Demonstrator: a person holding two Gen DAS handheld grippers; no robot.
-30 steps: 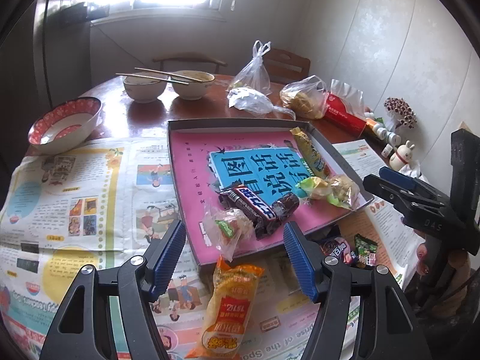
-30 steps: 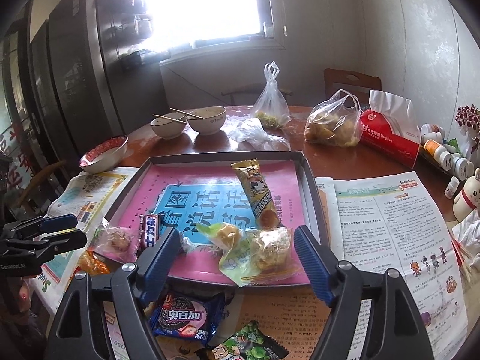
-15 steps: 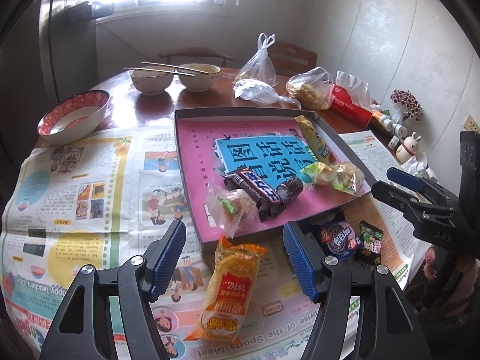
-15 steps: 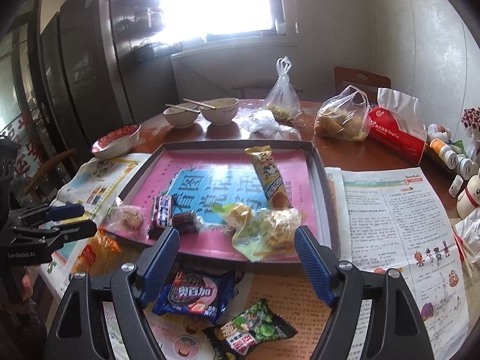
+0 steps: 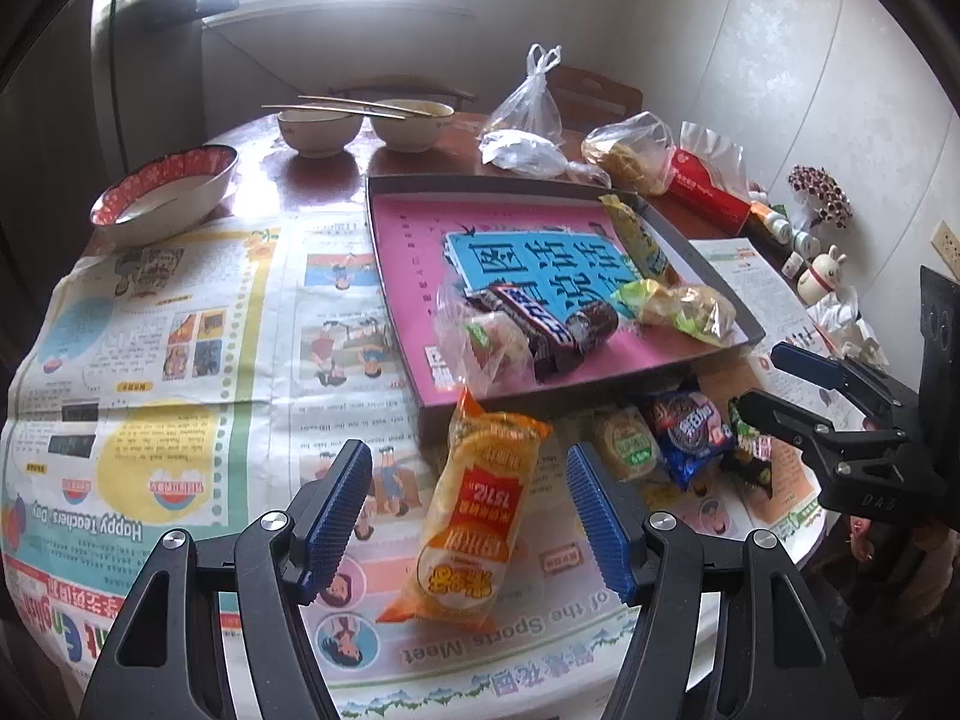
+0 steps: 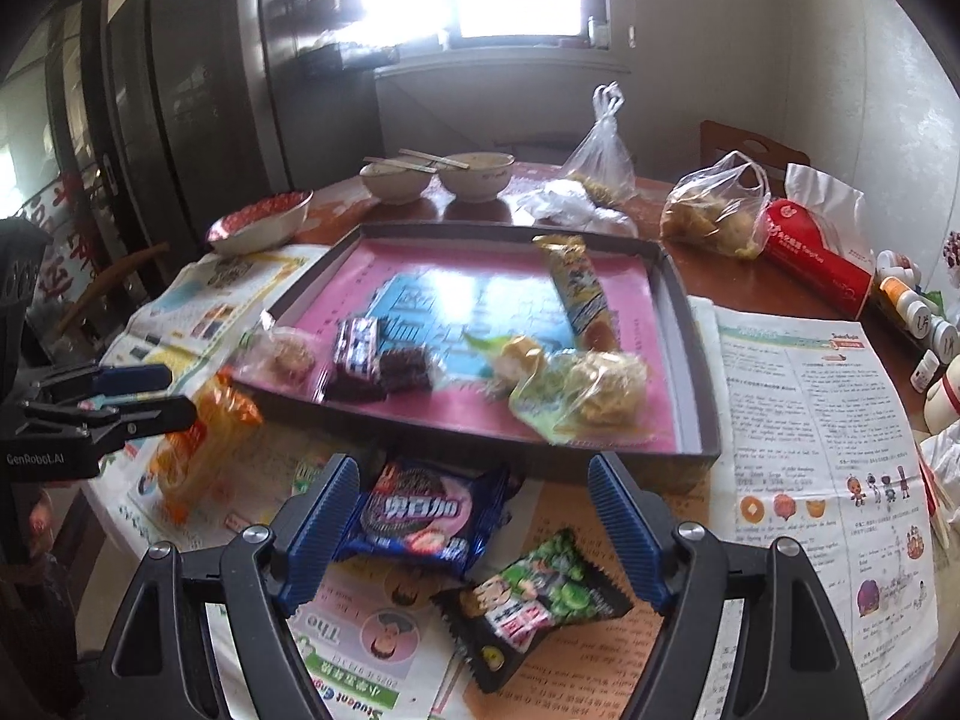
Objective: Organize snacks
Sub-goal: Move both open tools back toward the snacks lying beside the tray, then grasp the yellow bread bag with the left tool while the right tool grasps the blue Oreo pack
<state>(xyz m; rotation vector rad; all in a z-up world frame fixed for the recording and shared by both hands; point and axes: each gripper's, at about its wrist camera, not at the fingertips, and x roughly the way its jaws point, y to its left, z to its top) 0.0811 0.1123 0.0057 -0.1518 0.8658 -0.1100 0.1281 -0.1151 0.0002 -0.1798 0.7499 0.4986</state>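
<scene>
Two views. Left wrist: left hand-held gripper (image 5: 468, 510) open, empty, over orange snack bag (image 5: 474, 516) lying on newspaper (image 5: 180, 324) just short of tray (image 5: 708, 258); chocolate bar (image 5: 540, 324) inside tray. Right wrist: right hand-held gripper (image 6: 474, 516) open, gripping nothing; blue cookie pack (image 6: 420, 510) between its fingers; green candy pack (image 6: 534, 600) beside it; both on counter (image 6: 708, 276), outside tray.

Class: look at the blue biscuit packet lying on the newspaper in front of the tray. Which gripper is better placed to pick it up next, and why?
Probably the right gripper: its open jaws already frame the blue biscuit packet. The left gripper is lined up on the orange packet instead.
</scene>
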